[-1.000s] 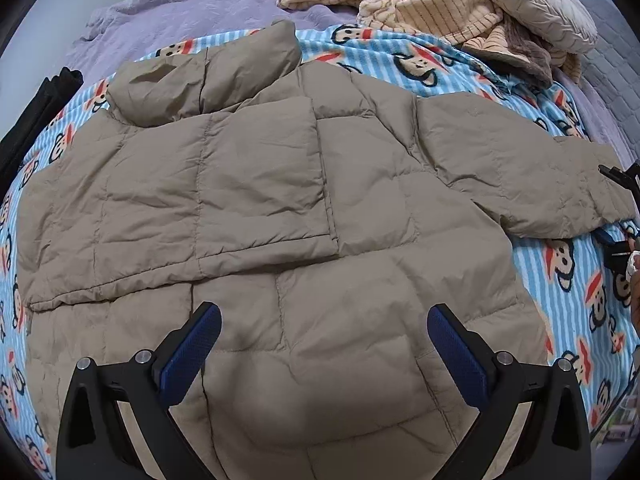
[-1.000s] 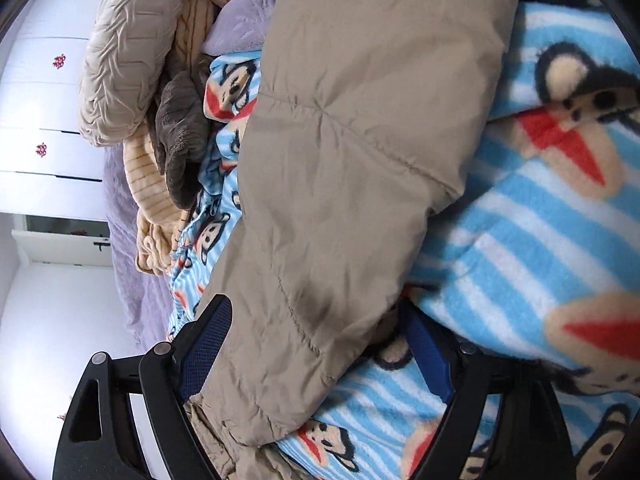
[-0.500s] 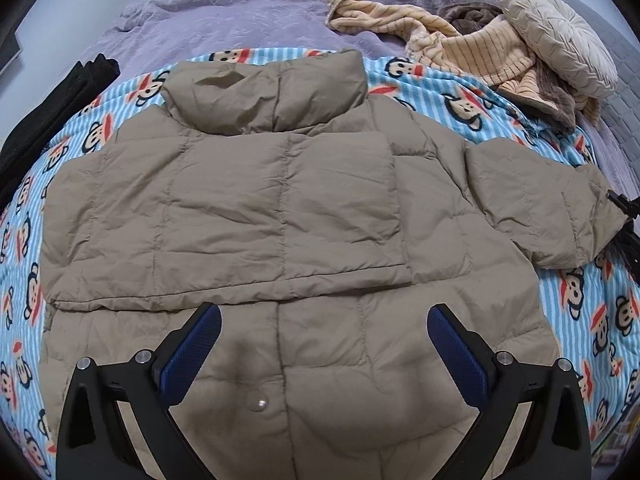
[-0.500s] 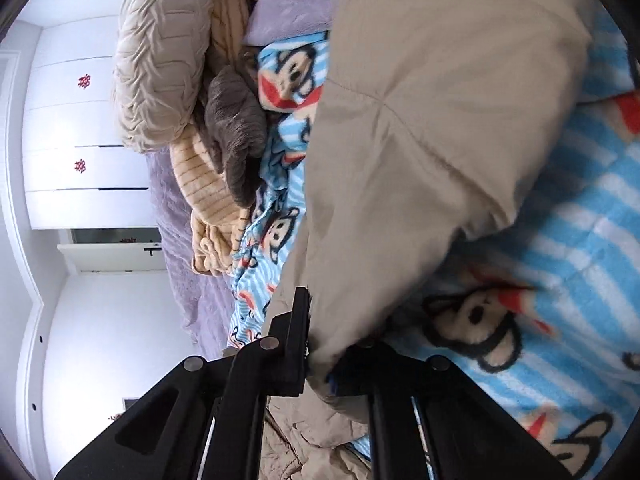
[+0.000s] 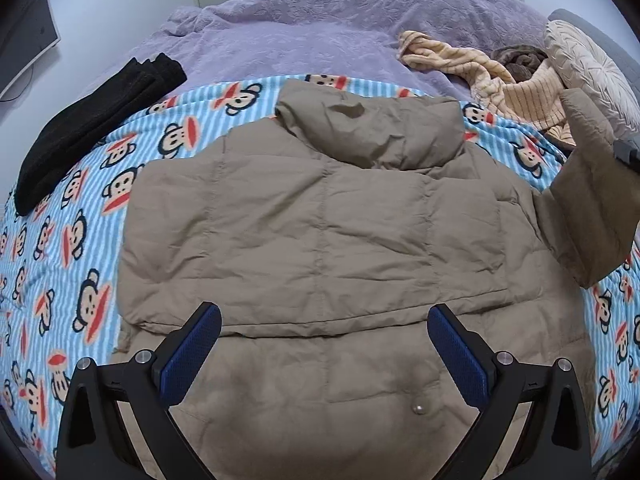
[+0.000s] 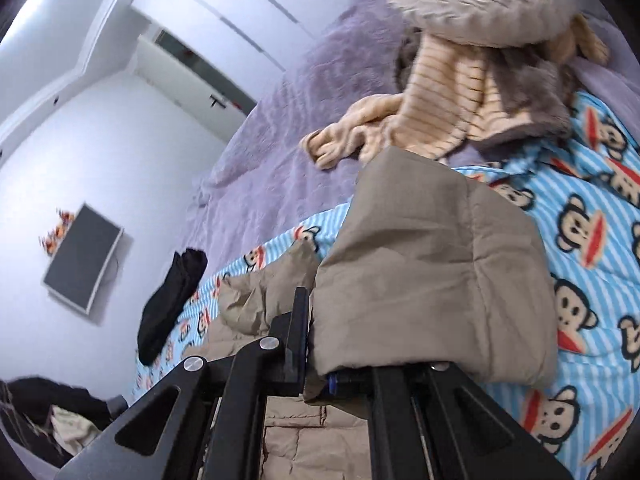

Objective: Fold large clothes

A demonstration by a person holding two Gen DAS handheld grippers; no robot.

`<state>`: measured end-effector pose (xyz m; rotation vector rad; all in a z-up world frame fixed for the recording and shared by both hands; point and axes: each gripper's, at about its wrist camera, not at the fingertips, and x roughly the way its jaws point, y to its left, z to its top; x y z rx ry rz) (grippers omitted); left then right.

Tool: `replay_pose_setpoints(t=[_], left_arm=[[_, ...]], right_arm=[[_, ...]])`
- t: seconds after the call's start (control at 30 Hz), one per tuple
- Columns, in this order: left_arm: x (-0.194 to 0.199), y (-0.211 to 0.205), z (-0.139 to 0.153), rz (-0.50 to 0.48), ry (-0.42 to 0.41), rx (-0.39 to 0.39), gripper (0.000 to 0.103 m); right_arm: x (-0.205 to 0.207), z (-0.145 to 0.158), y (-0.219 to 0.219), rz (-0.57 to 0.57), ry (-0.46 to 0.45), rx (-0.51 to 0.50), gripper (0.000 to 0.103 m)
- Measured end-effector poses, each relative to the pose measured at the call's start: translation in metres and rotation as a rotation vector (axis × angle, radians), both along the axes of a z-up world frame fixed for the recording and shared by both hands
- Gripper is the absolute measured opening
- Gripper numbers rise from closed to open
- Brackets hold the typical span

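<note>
We see a tan puffer jacket (image 5: 320, 220) lying flat on a monkey-print blanket (image 5: 72, 240), collar toward the purple bedspread (image 5: 320, 20), one sleeve already folded across its body. Our right gripper (image 6: 320, 376) is clamped on the cuff of the other sleeve (image 6: 432, 280), raised off the blanket at the jacket's right side, so we judge the fold runs leftward across the jacket body. Our left gripper (image 5: 324, 344) hovers with jaws apart and empty above the jacket's hem.
</note>
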<state>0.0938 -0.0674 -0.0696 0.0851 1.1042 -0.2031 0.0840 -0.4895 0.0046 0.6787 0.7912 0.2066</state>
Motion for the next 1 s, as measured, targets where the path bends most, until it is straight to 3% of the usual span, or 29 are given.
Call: replay_pose_setpoints(t=[0.13,0.3,0.47,0.63,0.67,0.7,0.73,0.8,1.0], left_arm=[[0.011,0.025,-0.002,0.036,0.006,-0.009,0.103],[0.019,0.038,-0.018,0.045,0.011,0.015,0.103],[0.022,0.034,-0.032,0.043,0.043,-0.015,0.103],[0.025,0.022,-0.030,0.018,0.041,-0.045,0.103],[0.027,0.021,-0.029,0.014,0.038,-0.052,0.103],[0.029,0.019,-0.027,0.011,0.036,-0.057,0.103],[0.031,0.017,-0.026,0.008,0.032,-0.062,0.103],[0.036,0.015,-0.025,0.004,0.029,-0.072,0.103],[0.047,0.017,-0.033,0.022,0.066,-0.132,0.103]], right_arm=[[0.006,-0.011,0.088,0.154,0.024,-0.115,0.008],[0.010,-0.066,0.162,0.273,0.159,-0.207,0.008],[0.006,-0.123,0.172,0.262,0.312,-0.181,0.008],[0.003,-0.133,0.158,0.222,0.374,-0.087,0.011],[0.002,-0.131,0.152,0.211,0.376,-0.071,0.013],[-0.001,-0.126,0.149,0.196,0.373,-0.058,0.026],[-0.004,-0.122,0.141,0.170,0.366,-0.041,0.048],[-0.012,-0.114,0.125,0.116,0.340,0.003,0.068],[-0.020,-0.125,0.059,-0.135,0.318,0.266,0.068]])
